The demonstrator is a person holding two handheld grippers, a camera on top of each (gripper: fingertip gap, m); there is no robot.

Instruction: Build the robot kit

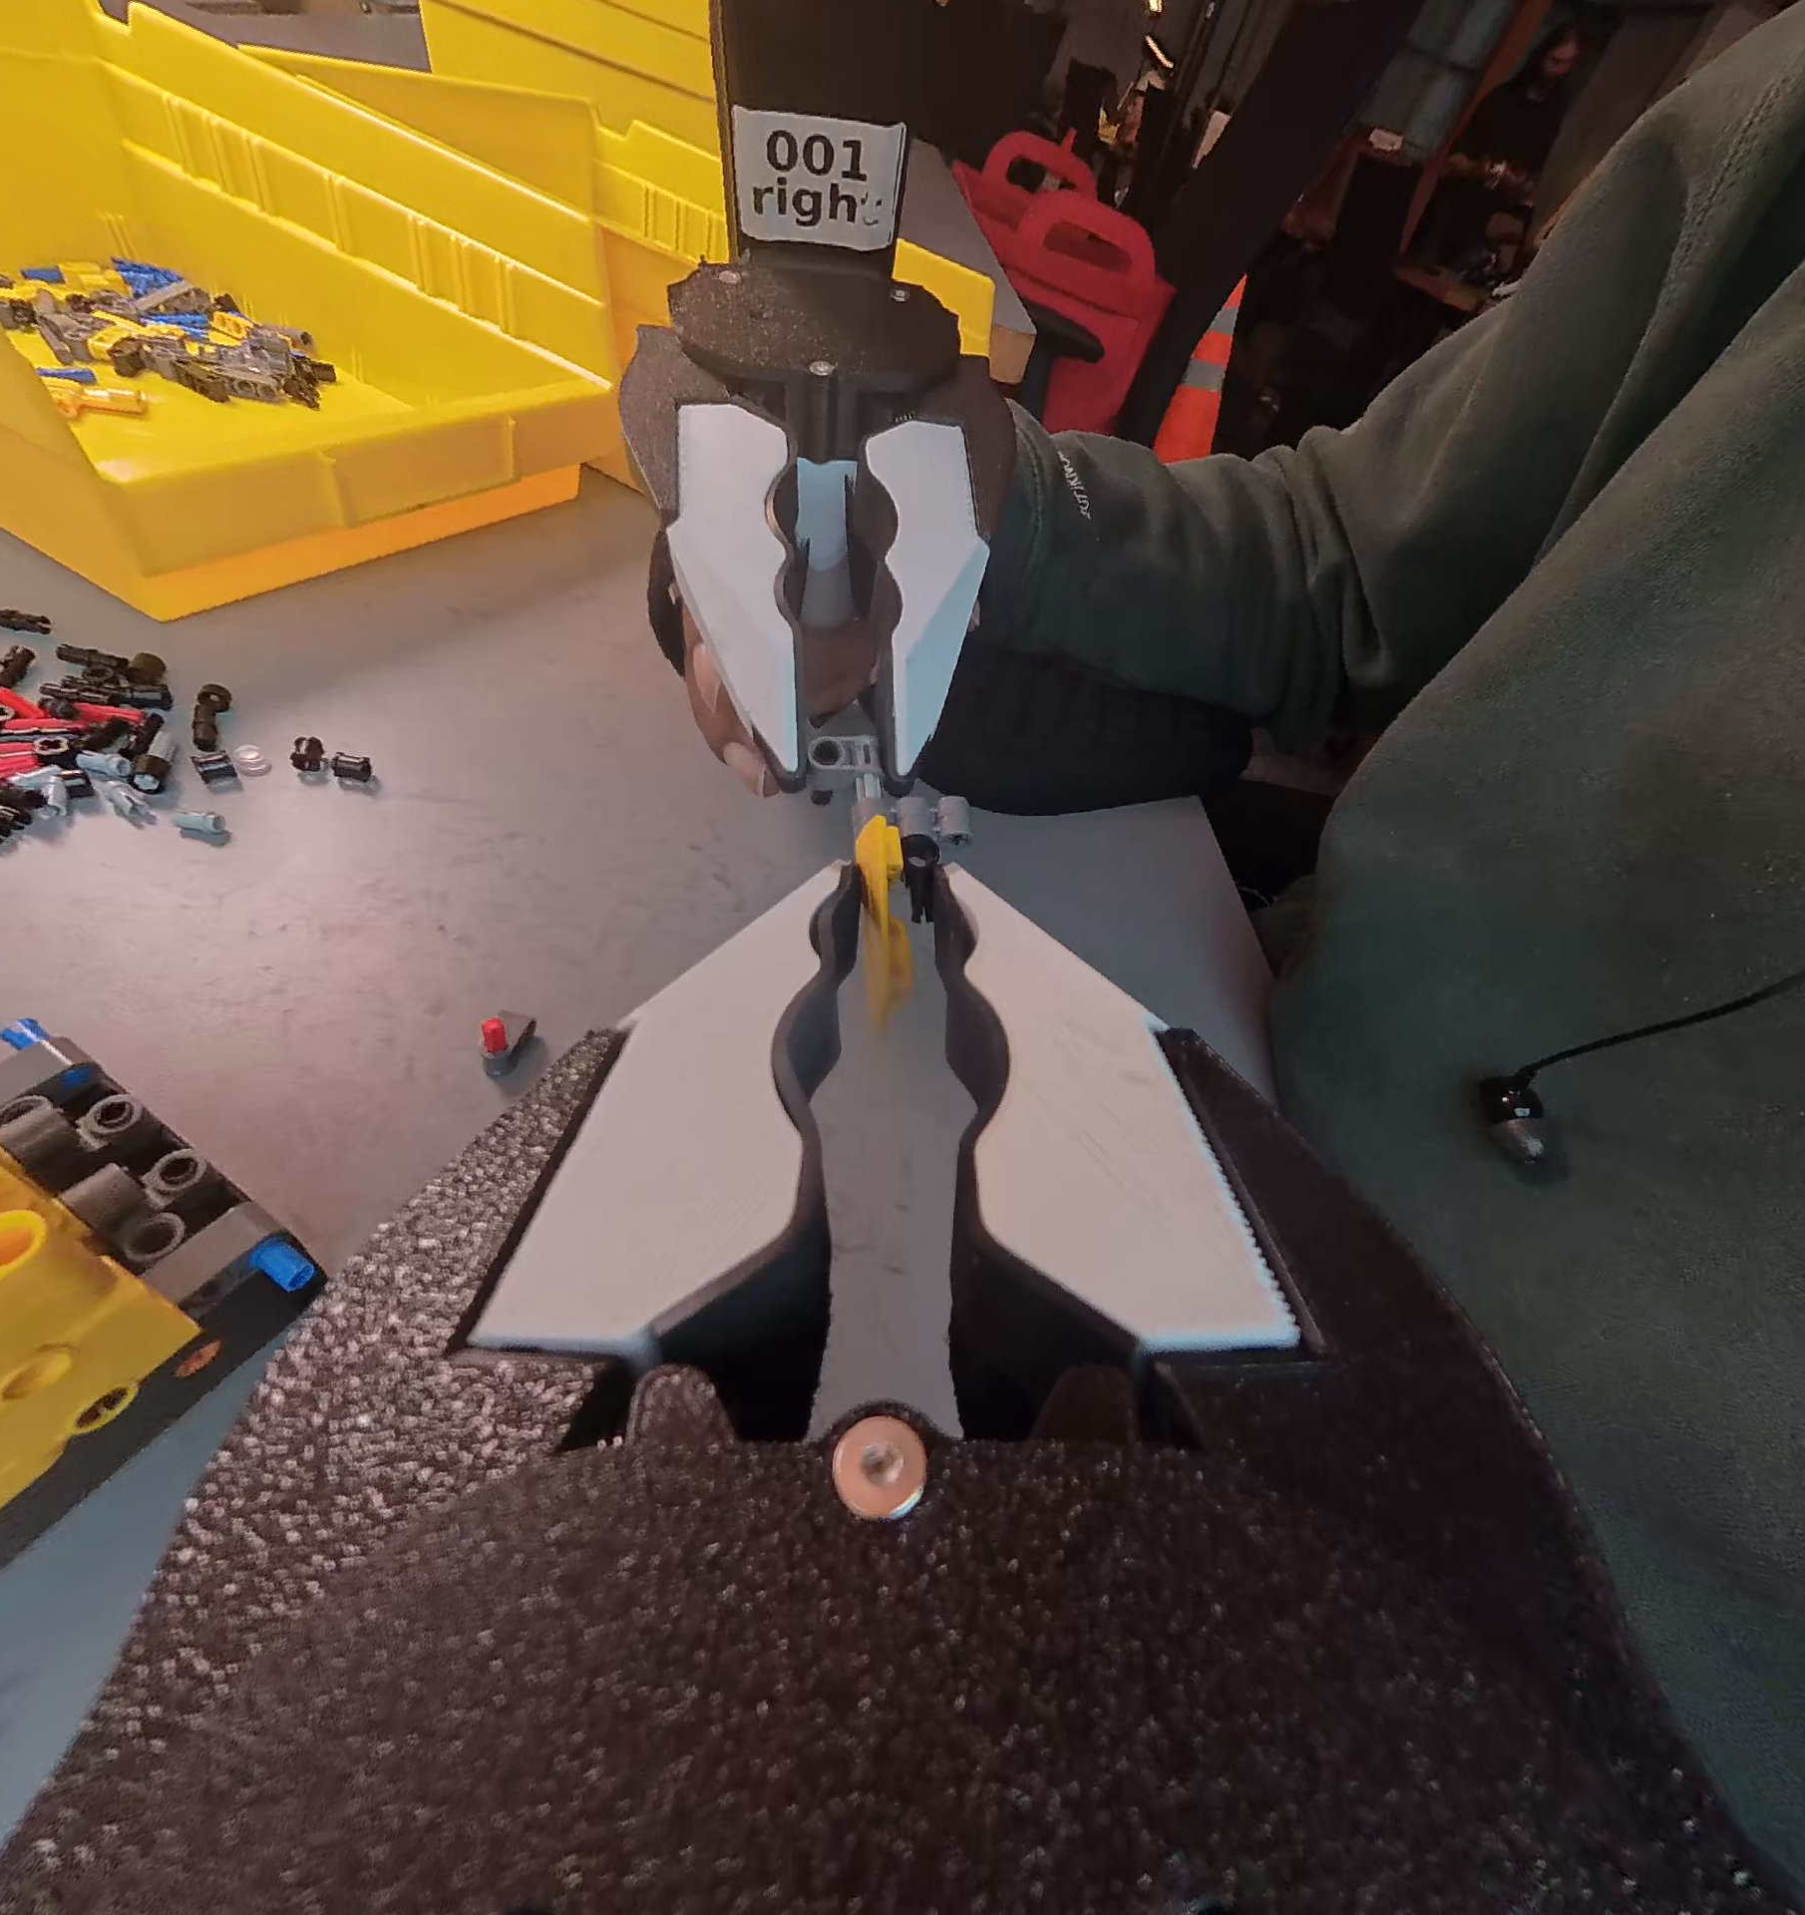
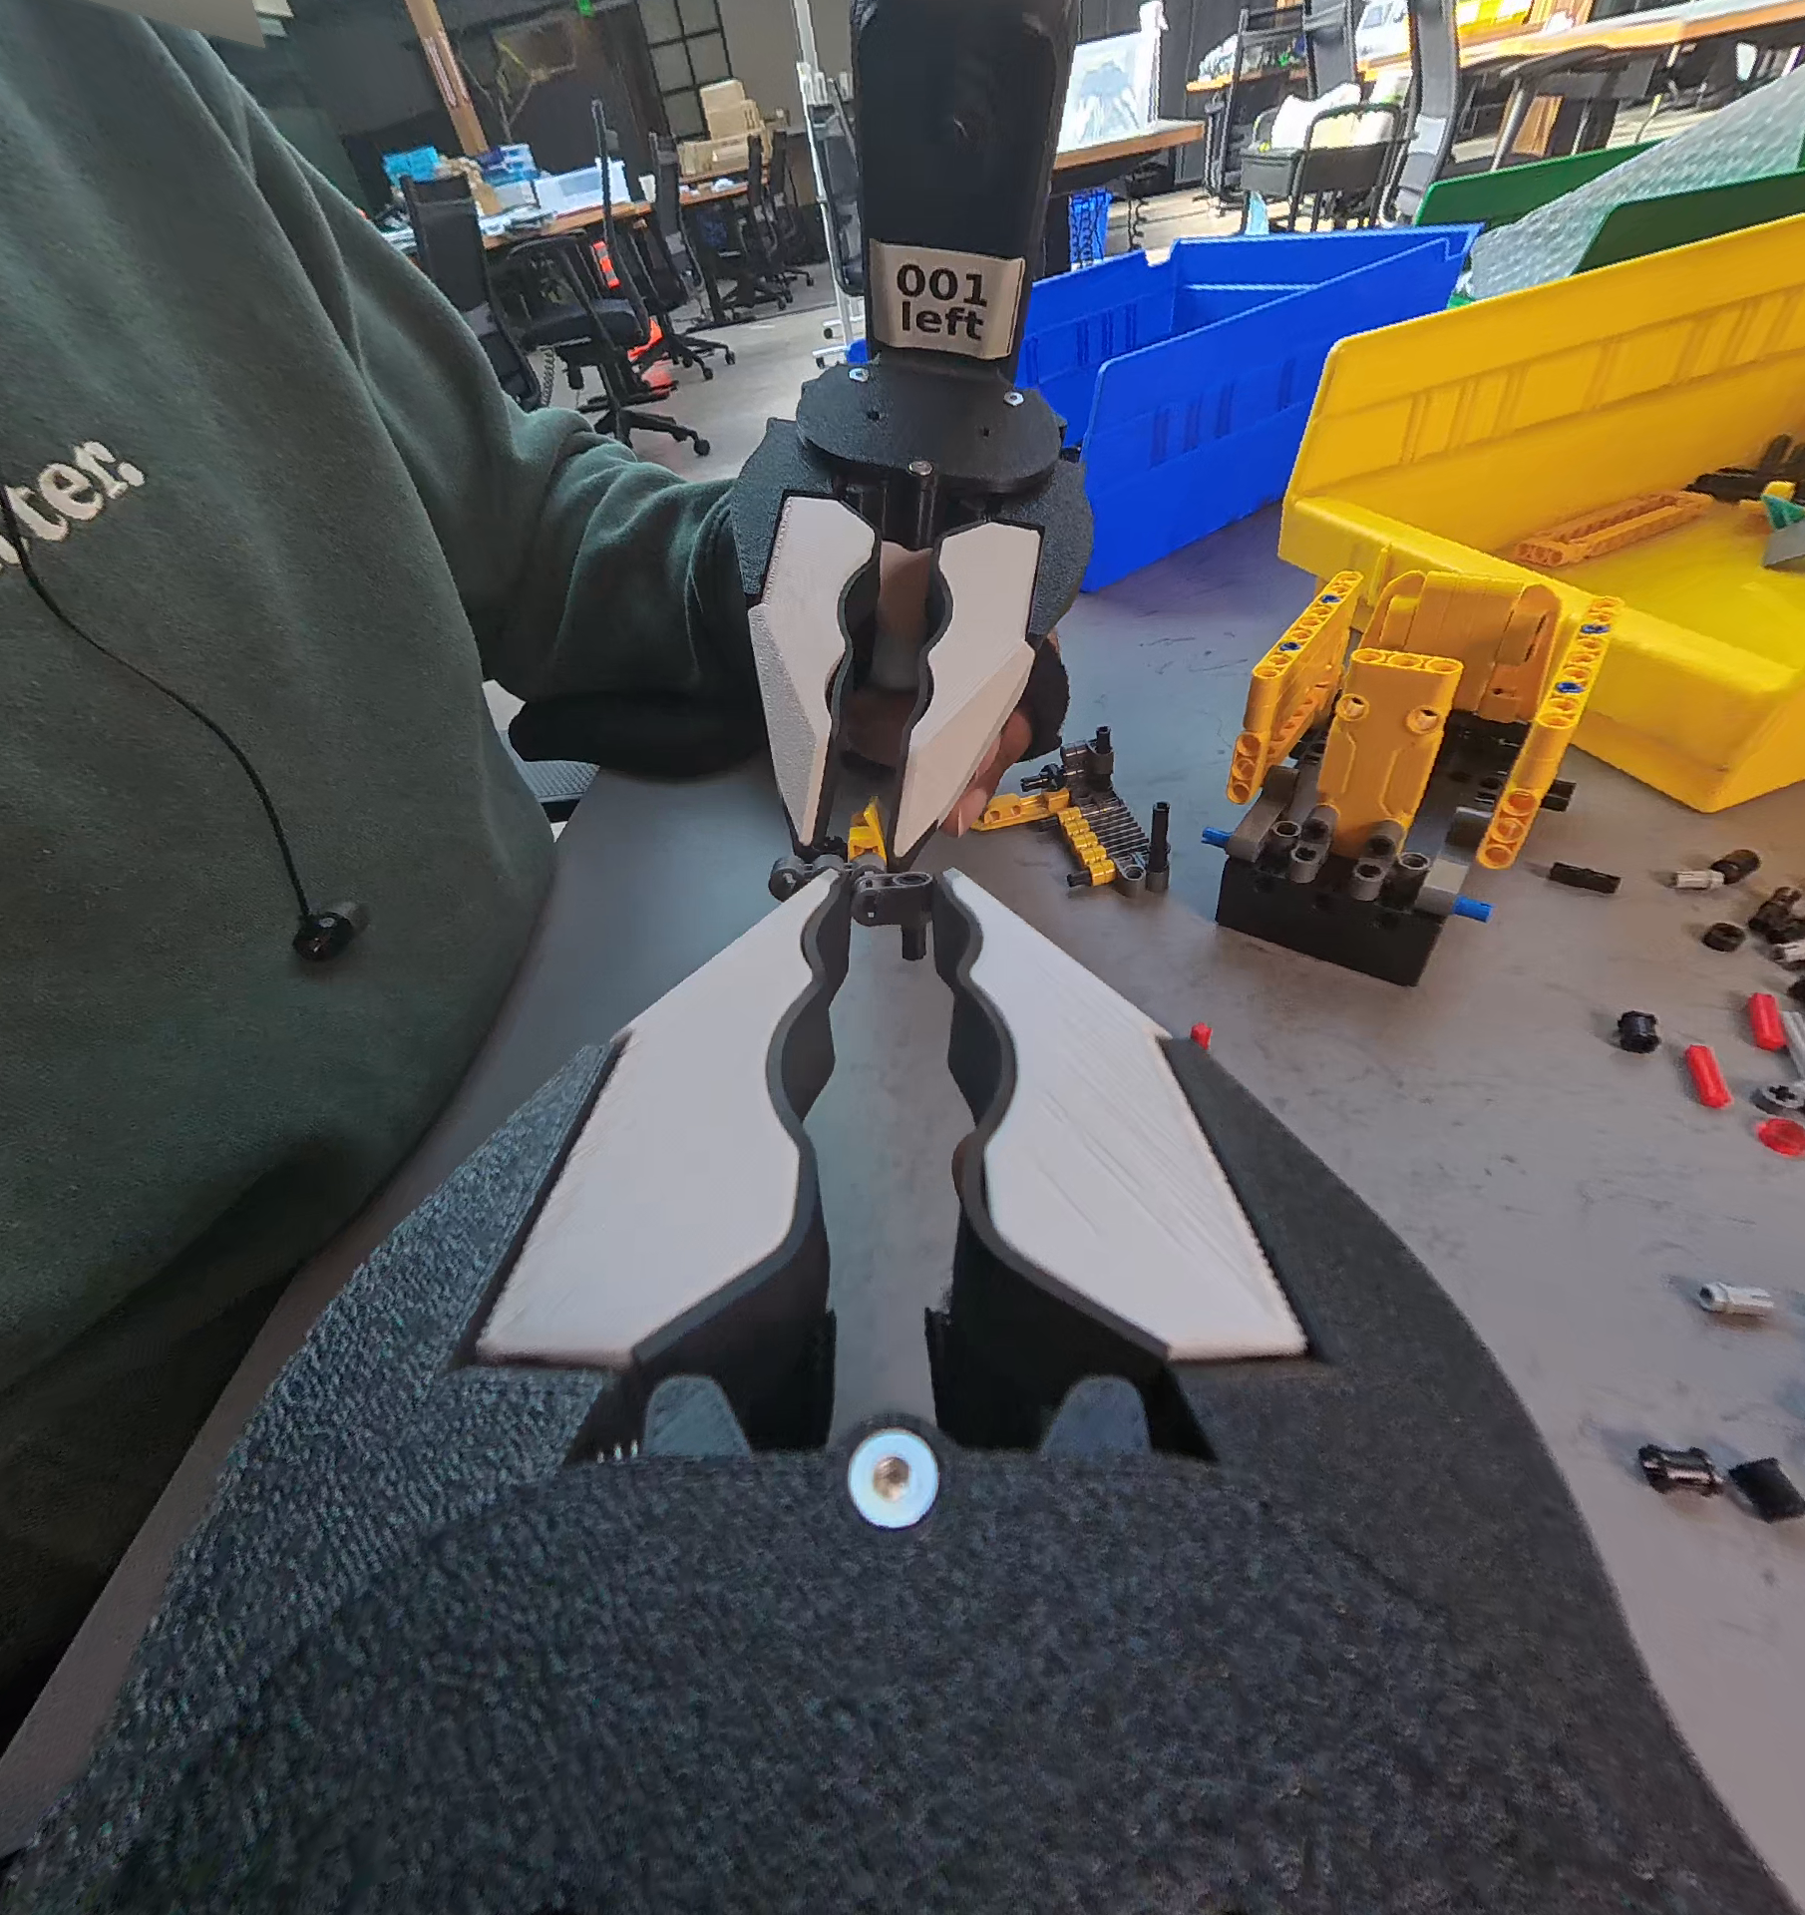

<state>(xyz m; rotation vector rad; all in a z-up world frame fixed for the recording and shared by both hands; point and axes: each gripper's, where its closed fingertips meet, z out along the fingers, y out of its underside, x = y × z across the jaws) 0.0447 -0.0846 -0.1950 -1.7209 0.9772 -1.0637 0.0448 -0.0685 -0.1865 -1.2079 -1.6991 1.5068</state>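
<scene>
My left gripper (image 1: 888, 881) is shut on a small yellow brick-toy piece (image 1: 886, 938), which stands edge-on between its fingertips with a black pin (image 1: 919, 870) beside it. My right gripper (image 2: 883, 896) faces it tip to tip and is shut on a dark grey connector with holes (image 2: 893, 889). The two pieces meet between the tips through small grey parts (image 1: 929, 819), held above the near table edge. In the left wrist view the right gripper (image 1: 847, 775) grips the grey connector (image 1: 844, 750). In the right wrist view the left gripper (image 2: 862, 845) holds the yellow piece (image 2: 862, 829).
A half-built yellow and black model (image 2: 1396, 767) stands on the grey table (image 2: 1396, 1140), with a small yellow-black subassembly (image 2: 1085, 819) near it. Loose red, black and grey pins (image 1: 59, 736) lie scattered. Yellow bins (image 1: 360, 477) and a blue bin (image 2: 1220, 394) stand behind. A person's green sleeve (image 1: 1292, 560) is close. Both grippers' tips are close together, under 4 cm apart.
</scene>
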